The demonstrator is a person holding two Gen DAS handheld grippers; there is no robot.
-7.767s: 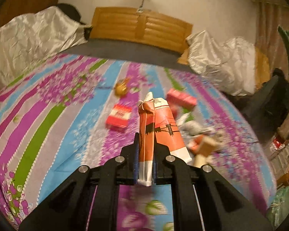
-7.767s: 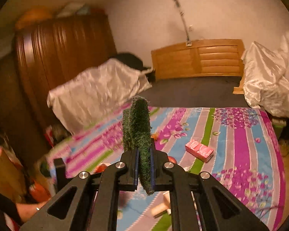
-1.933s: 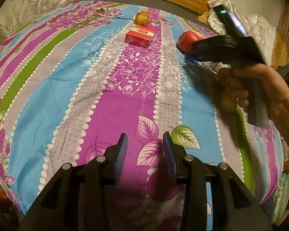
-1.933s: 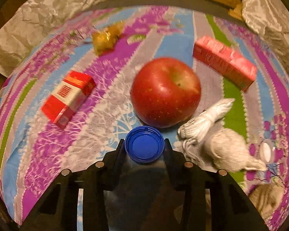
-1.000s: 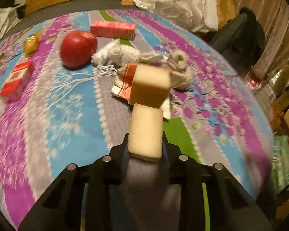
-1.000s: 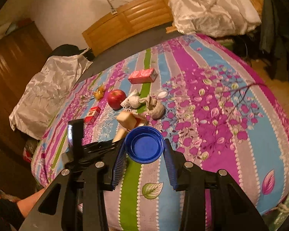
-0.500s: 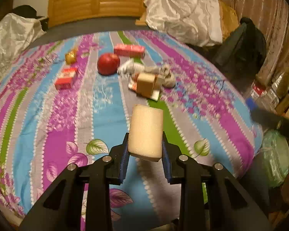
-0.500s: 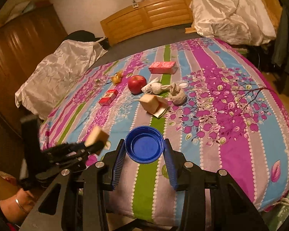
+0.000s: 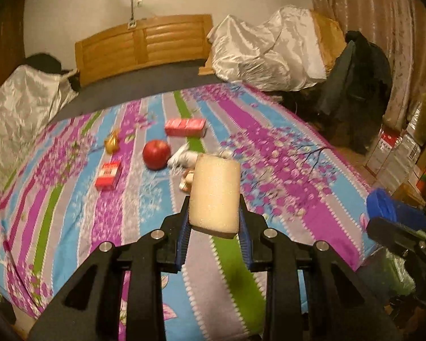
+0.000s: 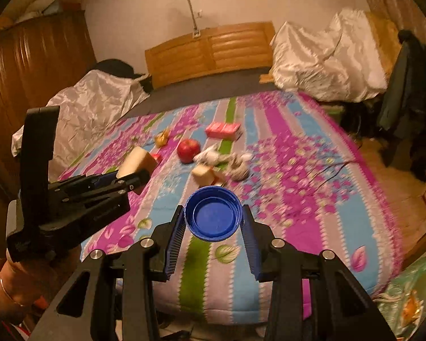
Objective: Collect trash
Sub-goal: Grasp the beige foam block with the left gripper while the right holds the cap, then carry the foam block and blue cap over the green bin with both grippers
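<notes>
The left gripper (image 9: pixel 214 228) is clamped on a pale yellow foam sponge block (image 9: pixel 215 196), light and squashy, best held across its flat sides; the right gripper (image 10: pixel 213 234) pinches a round blue plastic bottle cap (image 10: pixel 213 213), stiff and slick, by its rim. Compared with half a second ago, both are raised further back from the striped floral bedspread (image 9: pixel 269 147)

Both wrist views face the headboard (image 9: pixel 144 42) across the bedspread (image 10: pixel 312 199).
</notes>
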